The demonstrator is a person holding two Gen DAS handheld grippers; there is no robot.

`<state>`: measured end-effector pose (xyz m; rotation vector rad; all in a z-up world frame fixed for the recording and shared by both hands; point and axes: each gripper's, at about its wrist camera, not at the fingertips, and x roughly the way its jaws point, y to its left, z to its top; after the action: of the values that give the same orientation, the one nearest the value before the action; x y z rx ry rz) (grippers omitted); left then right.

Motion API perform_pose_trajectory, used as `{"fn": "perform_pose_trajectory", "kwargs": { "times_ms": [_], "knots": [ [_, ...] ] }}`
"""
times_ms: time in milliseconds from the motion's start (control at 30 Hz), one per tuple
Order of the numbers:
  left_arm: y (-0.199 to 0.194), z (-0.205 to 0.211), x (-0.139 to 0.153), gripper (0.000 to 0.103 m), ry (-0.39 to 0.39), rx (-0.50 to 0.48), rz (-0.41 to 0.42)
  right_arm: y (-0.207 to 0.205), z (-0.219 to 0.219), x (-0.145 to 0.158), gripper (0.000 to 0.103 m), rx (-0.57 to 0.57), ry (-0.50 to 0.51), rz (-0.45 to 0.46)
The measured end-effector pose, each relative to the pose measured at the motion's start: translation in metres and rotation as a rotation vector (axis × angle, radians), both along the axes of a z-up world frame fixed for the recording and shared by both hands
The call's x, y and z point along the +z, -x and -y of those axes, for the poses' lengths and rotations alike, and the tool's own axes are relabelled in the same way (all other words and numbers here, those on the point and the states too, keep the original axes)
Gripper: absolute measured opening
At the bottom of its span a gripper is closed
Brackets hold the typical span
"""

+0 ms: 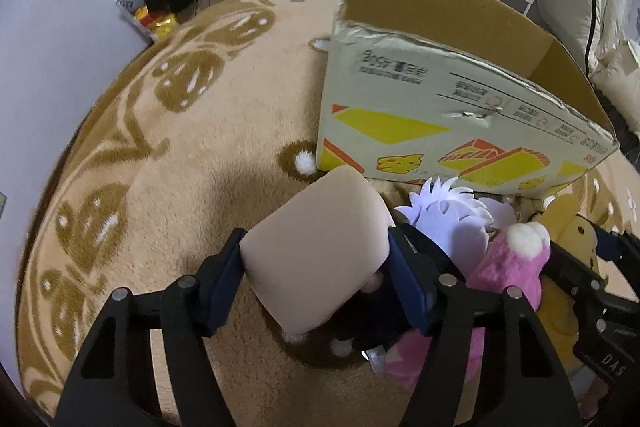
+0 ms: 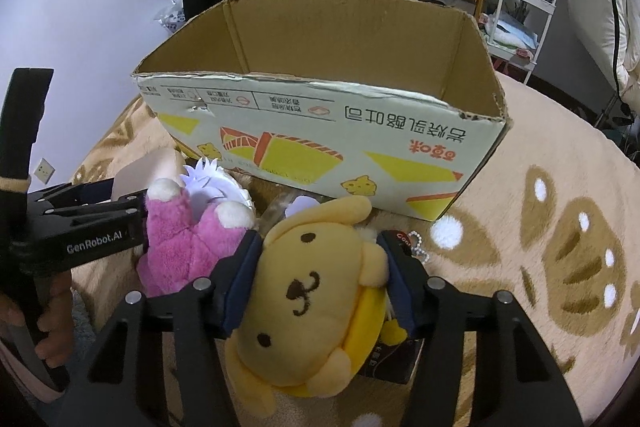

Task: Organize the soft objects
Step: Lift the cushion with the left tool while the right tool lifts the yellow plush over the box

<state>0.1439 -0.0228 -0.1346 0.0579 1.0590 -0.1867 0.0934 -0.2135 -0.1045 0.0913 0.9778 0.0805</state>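
Soft items: one beige cushion (image 1: 316,259), one pink plush (image 2: 180,243), one yellow dog plush (image 2: 308,291), one white-haired doll (image 1: 444,215). Containers: one cardboard box (image 2: 328,147). Tools: two, left tool (image 1: 316,281) and right tool (image 2: 316,283).

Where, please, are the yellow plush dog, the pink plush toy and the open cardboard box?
yellow plush dog (image 2: 308,291): right wrist view, on its face.
pink plush toy (image 2: 176,243): right wrist view, on its furry body.
open cardboard box (image 2: 360,39): right wrist view, on its inner back wall.

Beige cushion (image 1: 316,247), pink plush (image 2: 180,243), yellow bear (image 2: 308,291) beside open carton (image 2: 320,131).
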Motion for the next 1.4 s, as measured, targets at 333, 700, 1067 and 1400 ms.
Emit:
{"fn": "perform_pose_trajectory", "kwargs": {
  "times_ms": [333, 700, 1067, 1400],
  "knots": [
    [0.012, 0.003, 0.011, 0.045, -0.035, -0.015, 0.044, 0.011, 0.008, 0.014, 0.061, -0.049, 0.016, 0.051],
    [0.045, 0.004, 0.047, 0.044, -0.069, -0.035, 0.208, 0.031, 0.012, 0.046, 0.059, -0.092, 0.070, 0.193],
    [0.087, 0.006, 0.094, 0.044, -0.063, -0.050, 0.478, 0.057, 0.019, 0.086, 0.059, -0.158, 0.092, 0.401],
    [0.098, 0.019, 0.127, 0.044, -0.052, -0.088, 0.622, 0.050, 0.028, 0.115, 0.059, -0.179, 0.073, 0.545]
  ]
}}
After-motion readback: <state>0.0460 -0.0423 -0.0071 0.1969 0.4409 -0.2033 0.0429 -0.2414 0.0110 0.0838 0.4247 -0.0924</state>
